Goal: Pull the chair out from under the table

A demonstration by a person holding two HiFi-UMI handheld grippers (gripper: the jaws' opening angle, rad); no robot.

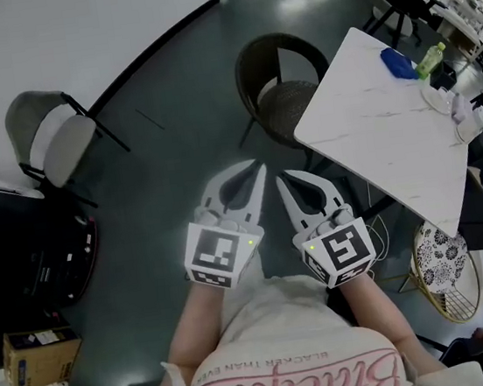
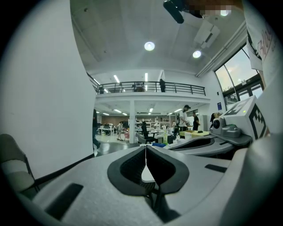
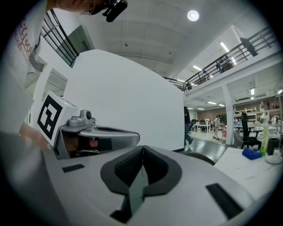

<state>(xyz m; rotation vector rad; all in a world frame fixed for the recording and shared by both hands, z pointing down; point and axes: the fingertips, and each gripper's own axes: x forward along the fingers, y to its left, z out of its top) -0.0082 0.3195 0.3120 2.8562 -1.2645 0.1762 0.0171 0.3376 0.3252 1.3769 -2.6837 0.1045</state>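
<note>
A dark round-backed chair (image 1: 280, 94) stands half under the near corner of the white marble table (image 1: 373, 117) in the head view. Both grippers hang side by side in front of the person, short of the chair. My left gripper (image 1: 261, 167) is shut with nothing between its jaws, tips pointing toward the chair. My right gripper (image 1: 278, 177) is shut and empty too. In the left gripper view the shut jaws (image 2: 145, 147) meet at a thin line. In the right gripper view the shut jaws (image 3: 142, 148) point past the table's edge (image 3: 247, 170).
A grey folding chair (image 1: 53, 137) stands by the white wall at left. A black case (image 1: 28, 251) and a cardboard box (image 1: 38, 357) sit at lower left. A wire stool (image 1: 450, 266) stands under the table's right end. A blue cloth (image 1: 398, 63) and a bottle (image 1: 432, 57) lie on the table.
</note>
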